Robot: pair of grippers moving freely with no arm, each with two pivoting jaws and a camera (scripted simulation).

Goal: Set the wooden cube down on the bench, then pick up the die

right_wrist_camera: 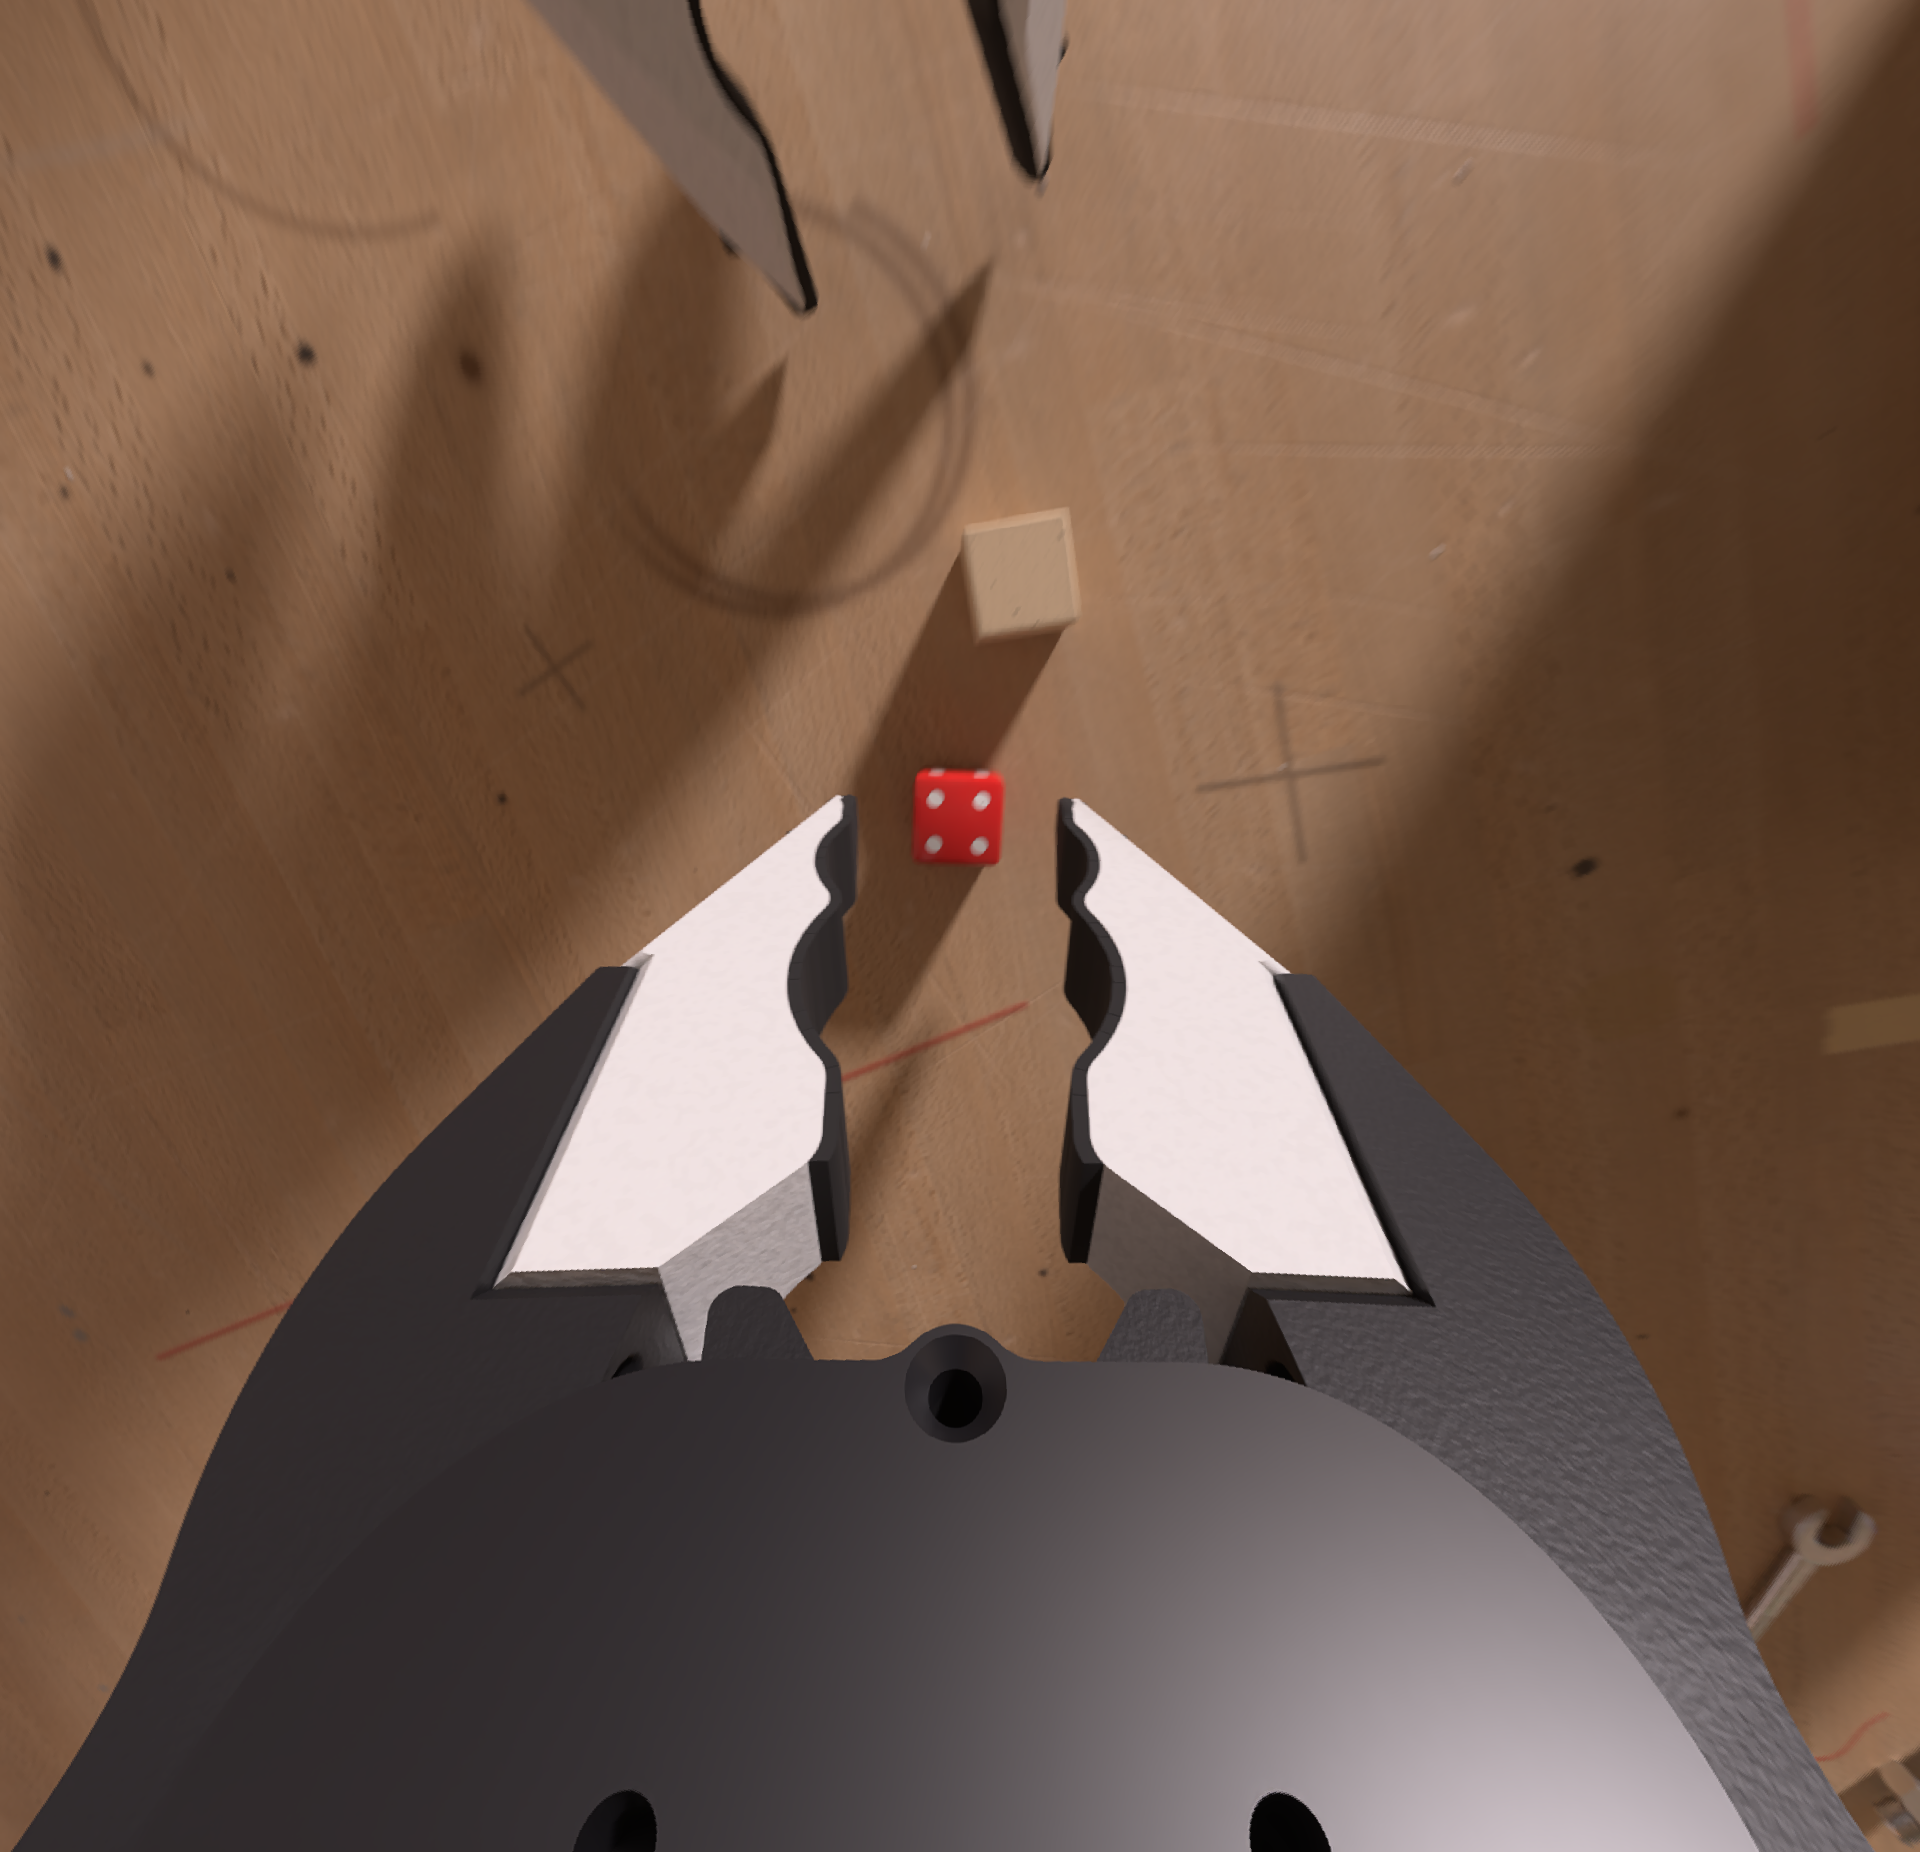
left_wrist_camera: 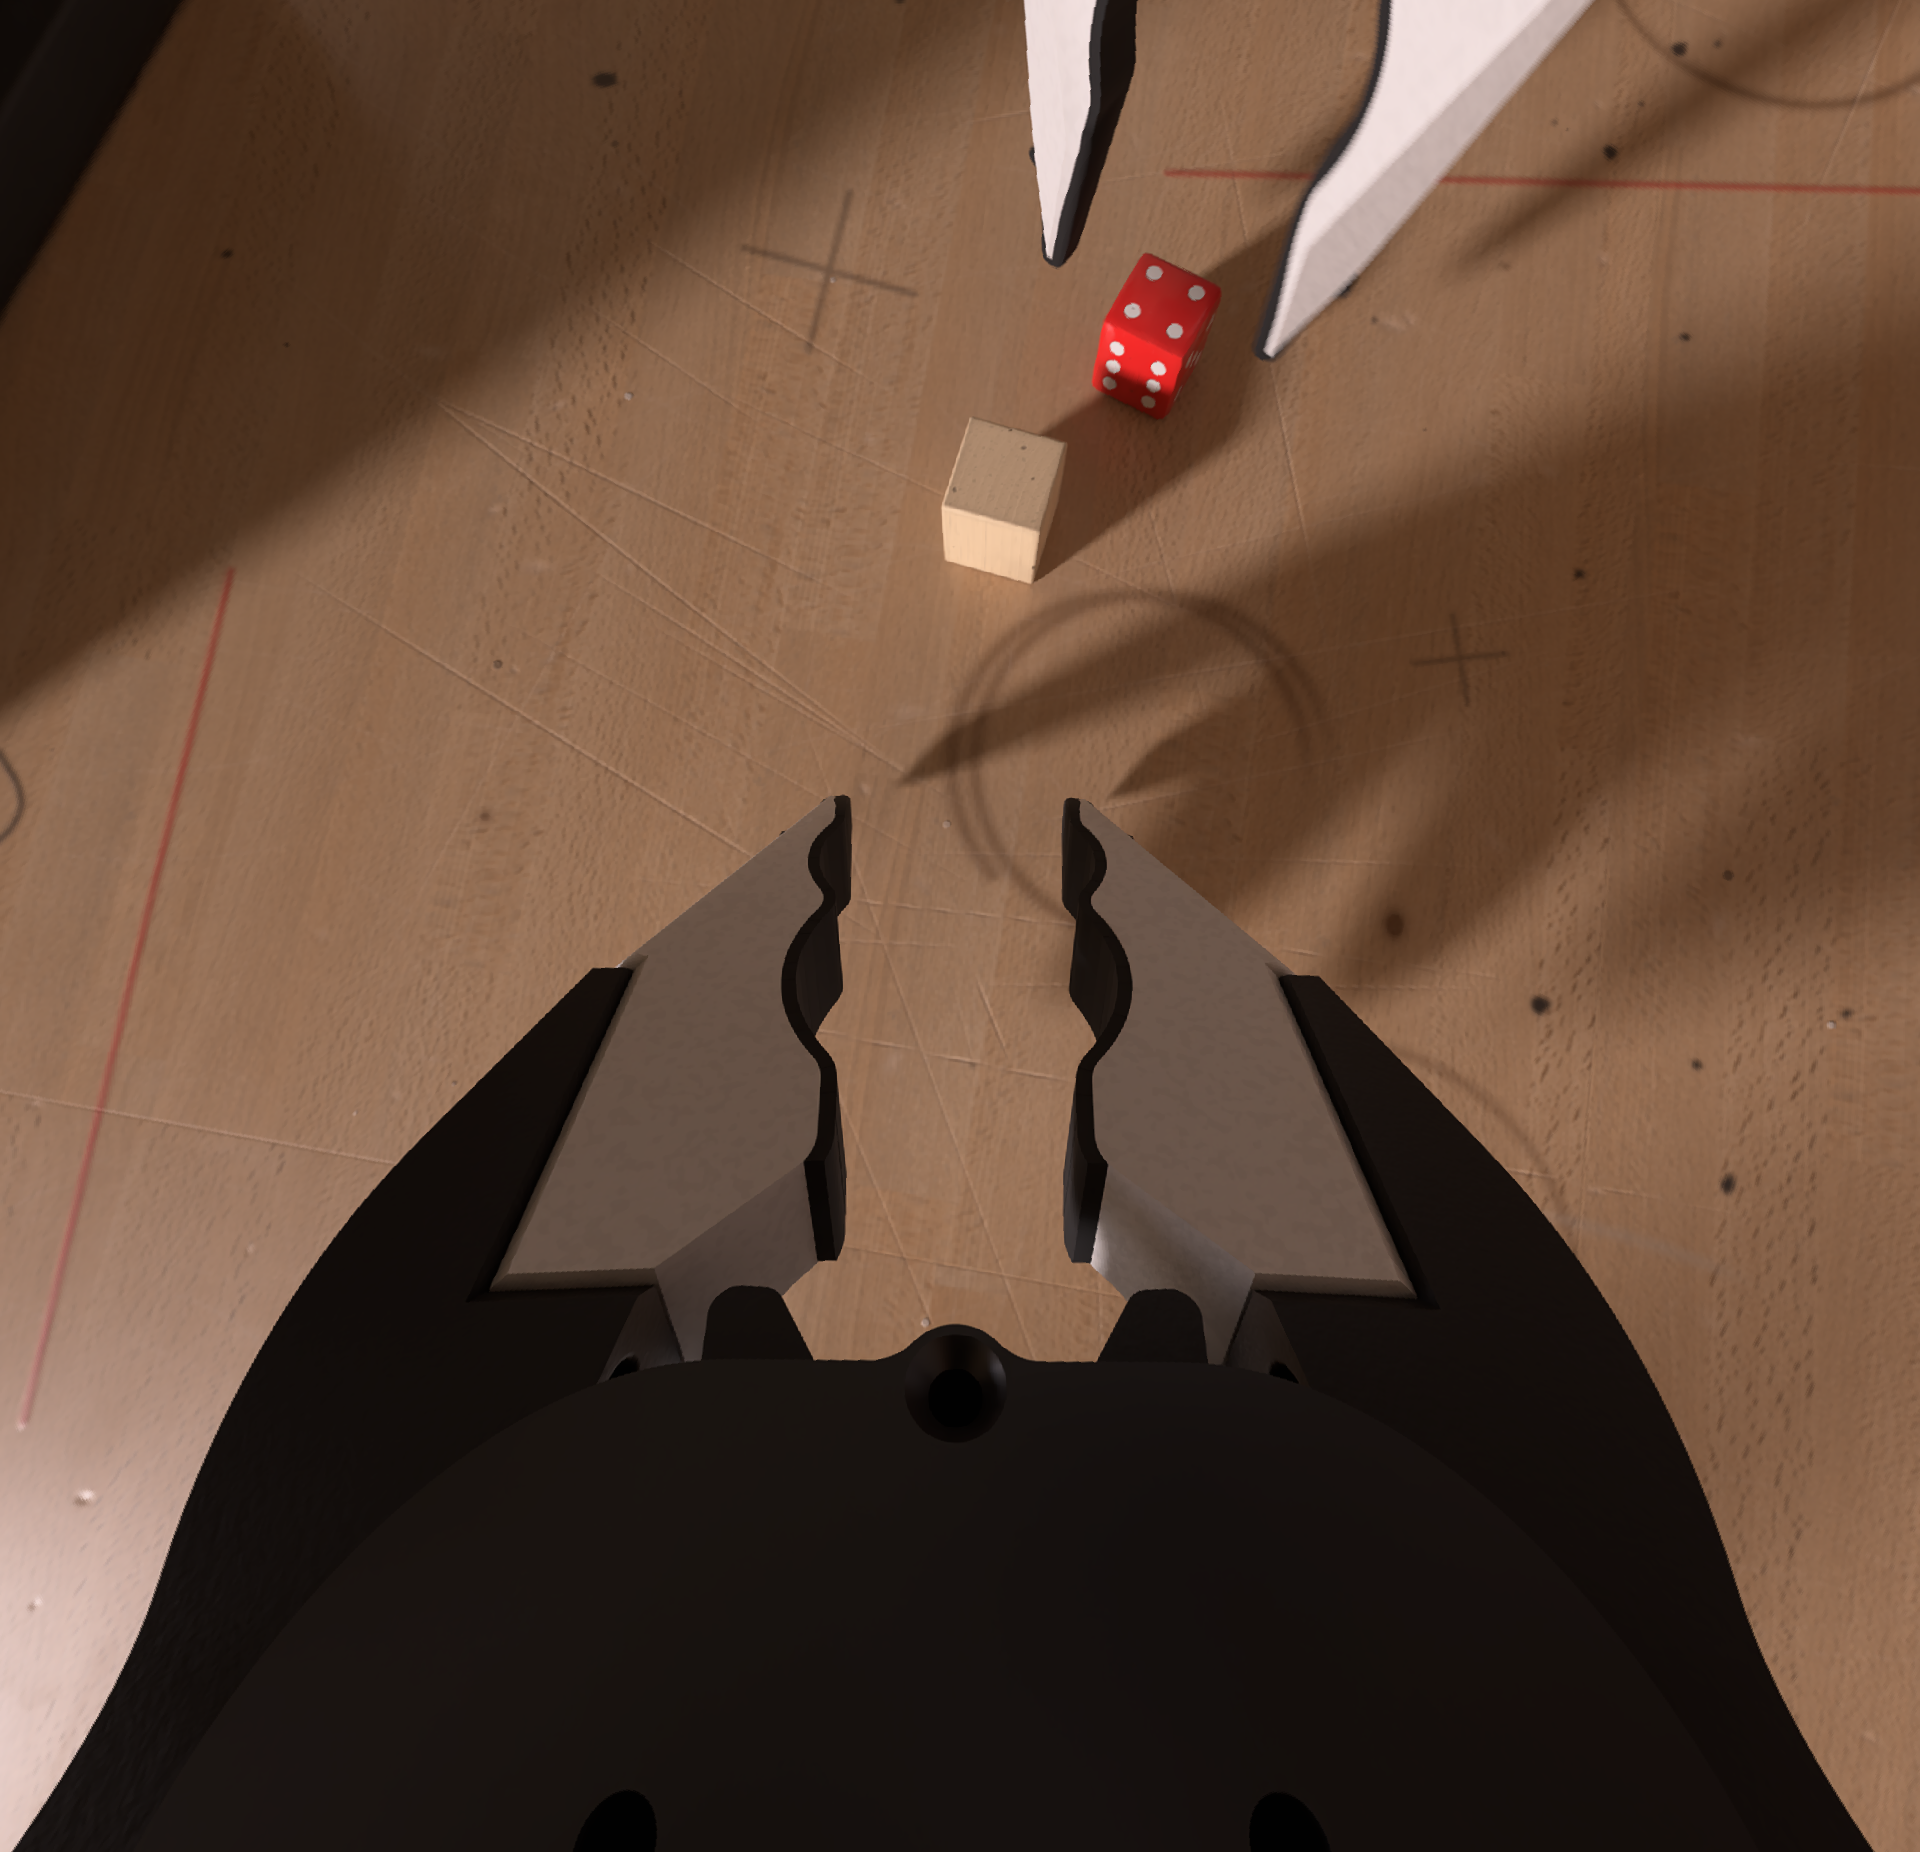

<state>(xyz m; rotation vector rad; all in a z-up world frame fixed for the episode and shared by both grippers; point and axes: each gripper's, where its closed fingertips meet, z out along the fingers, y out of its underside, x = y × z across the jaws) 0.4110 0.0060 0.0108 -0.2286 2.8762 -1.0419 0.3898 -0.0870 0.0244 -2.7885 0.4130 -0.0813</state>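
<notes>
The right tool (right_wrist_camera: 957,803) gapes wide over the red die (right_wrist_camera: 958,816) on the bench (right_wrist_camera: 1455,452).

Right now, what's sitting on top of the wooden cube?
Nothing. The wooden cube rests on the bench with its top face bare; the die stands beside it, apart. Its underside is hidden.

My left gripper (left_wrist_camera: 956,805) hangs with its jaws parted and nothing between them. My right gripper (right_wrist_camera: 956,805) points steeply downward, jaws spread wide, likewise gripping nothing.
</notes>
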